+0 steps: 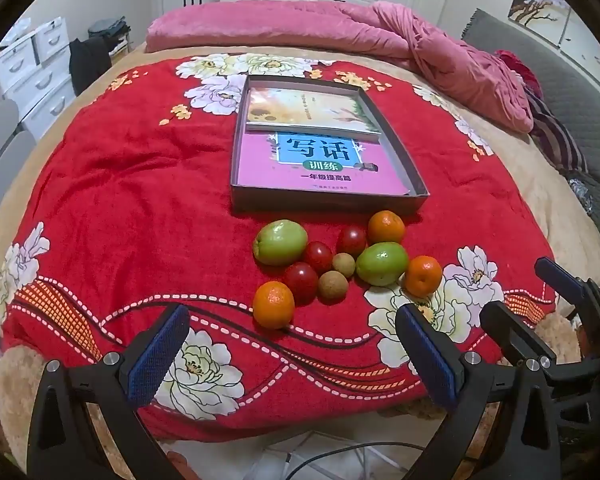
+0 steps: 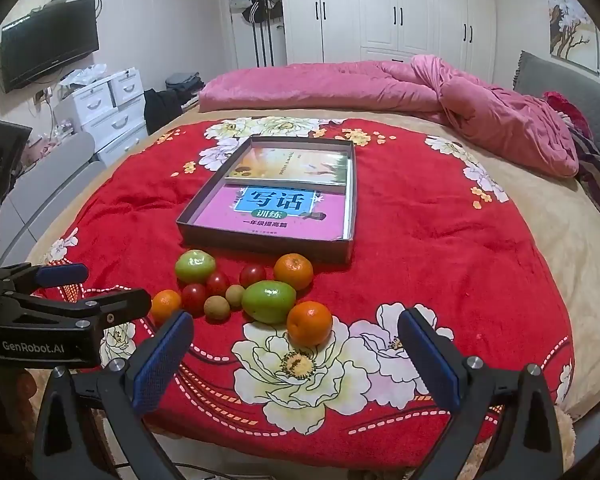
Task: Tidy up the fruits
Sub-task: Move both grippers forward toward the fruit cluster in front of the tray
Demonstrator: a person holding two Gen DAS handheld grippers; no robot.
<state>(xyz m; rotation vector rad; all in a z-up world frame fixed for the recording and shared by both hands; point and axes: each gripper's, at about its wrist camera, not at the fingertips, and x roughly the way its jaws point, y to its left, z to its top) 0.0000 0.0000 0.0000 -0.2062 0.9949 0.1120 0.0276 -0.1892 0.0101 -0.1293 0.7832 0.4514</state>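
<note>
No fruit had been picked up yet, so the job looked like it was only starting. The left gripper (image 1: 292, 344) was open as wide as it could go and held nothing. The right gripper (image 2: 296, 354) was wide open too, and it was empty as well. Both hung over the near edge of the red flower blanket (image 1: 140, 208), tipped down toward the fruit.

All the fruit sat in one small bunch on the blanket, just in front of the grey box (image 1: 328, 202). The box had two books lying flat in it and no fruit at all. My guess was that the fruit should go into the box or be sorted by kind, but I could not tell which.

The next move probably called for one claw to go down around the closest fruit. For the left claw that was the near orange (image 1: 273, 304). For the right claw it was the right orange (image 2: 309, 323). A third orange (image 1: 386, 227) sat close to the box.

There were two shiny green fruits (image 1: 280, 242), three little red tomatoes (image 1: 318, 256) and two small brown round fruits (image 1: 333, 285). They touched each other, so a claw could bump and roll the others
</note>
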